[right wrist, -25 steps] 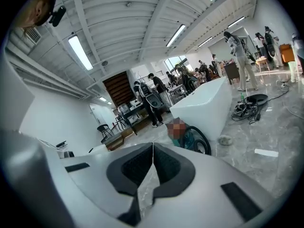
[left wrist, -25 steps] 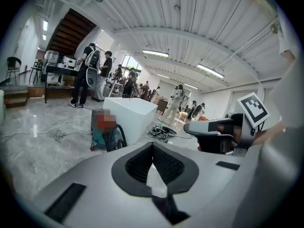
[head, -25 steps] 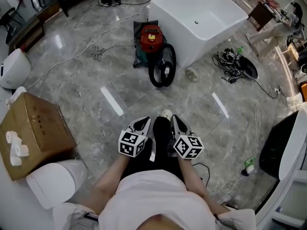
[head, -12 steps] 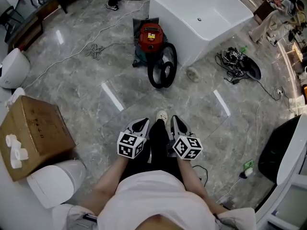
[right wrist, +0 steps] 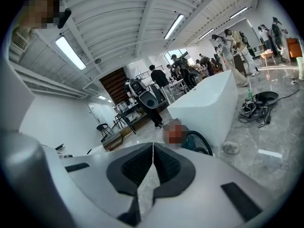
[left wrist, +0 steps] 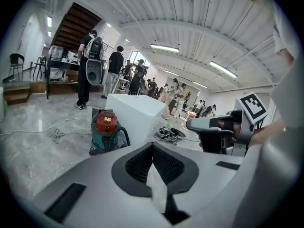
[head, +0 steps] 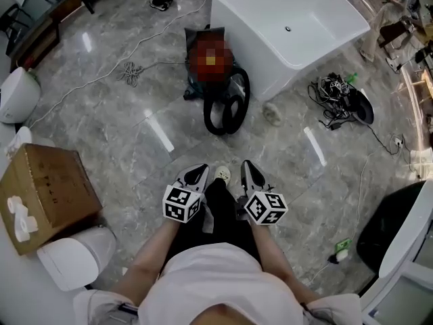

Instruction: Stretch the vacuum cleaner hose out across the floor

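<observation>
Head view: both forearms reach forward side by side, the left hand-held gripper (head: 197,174) and right hand-held gripper (head: 248,172) pointing ahead and slightly down over the marble floor (head: 135,137). The vacuum cleaner hose (head: 226,108) lies coiled against the vacuum cleaner (head: 193,87), well ahead of both, beside a white bathtub (head: 298,29).

Left gripper view: jaws pressed together, nothing between them; the coiled hose sits beyond.

Right gripper view: jaws likewise together and empty, with the hose and bathtub ahead.

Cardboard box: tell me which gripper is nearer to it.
Left. The left gripper is off to the cardboard box's right; the right gripper is farther right, beyond the left one.
</observation>
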`<state>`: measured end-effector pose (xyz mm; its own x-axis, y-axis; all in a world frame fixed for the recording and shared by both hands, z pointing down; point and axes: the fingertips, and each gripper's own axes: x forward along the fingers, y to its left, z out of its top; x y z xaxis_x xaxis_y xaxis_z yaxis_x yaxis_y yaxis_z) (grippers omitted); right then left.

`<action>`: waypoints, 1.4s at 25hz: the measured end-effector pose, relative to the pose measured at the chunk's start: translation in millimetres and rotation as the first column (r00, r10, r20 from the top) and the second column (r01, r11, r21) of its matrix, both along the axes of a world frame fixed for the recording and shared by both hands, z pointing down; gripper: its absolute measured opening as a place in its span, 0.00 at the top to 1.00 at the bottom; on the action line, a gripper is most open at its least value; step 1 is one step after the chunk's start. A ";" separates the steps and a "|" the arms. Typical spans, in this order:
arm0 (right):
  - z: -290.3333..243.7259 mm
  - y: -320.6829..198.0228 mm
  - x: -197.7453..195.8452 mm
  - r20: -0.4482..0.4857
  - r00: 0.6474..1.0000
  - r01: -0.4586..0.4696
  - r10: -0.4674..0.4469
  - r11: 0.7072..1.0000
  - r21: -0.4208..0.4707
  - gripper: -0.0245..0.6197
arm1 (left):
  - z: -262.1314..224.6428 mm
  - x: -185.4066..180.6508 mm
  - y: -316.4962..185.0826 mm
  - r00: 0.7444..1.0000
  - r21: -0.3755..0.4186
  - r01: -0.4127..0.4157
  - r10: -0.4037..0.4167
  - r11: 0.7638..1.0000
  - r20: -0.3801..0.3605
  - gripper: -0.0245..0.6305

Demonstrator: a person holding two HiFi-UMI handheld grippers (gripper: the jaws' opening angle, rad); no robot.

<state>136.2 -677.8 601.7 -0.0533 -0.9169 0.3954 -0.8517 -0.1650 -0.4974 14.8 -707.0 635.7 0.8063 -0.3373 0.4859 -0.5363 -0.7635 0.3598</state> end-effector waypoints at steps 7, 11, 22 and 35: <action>1.8 -52.5 63.6 0.091 0.995 -0.036 0.033 0.999 0.026 0.94 | 1.9 48.7 -53.2 0.998 -0.009 0.058 -0.058 0.998 -0.013 0.95; 2.8 -81.7 89.0 0.080 0.997 -0.015 0.011 0.999 0.052 0.94 | 3.3 69.2 -72.1 0.997 0.002 0.073 -0.073 0.997 -0.014 0.95; 31.7 -124.8 111.7 0.084 0.987 0.133 -0.138 0.989 0.067 0.94 | 18.7 83.7 -100.9 0.996 0.006 0.092 -0.092 0.996 0.016 0.95; 130.1 -166.3 99.4 0.064 0.959 0.277 -0.277 0.961 0.006 0.94 | 87.2 83.0 -154.8 0.995 -0.038 0.100 -0.100 0.994 0.008 0.95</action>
<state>235.7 -844.1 731.9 -0.3301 -0.8615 0.3859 -0.8307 0.0709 -0.5522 97.8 -861.8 722.9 0.7661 -0.3975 0.5051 -0.6119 -0.6914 0.3840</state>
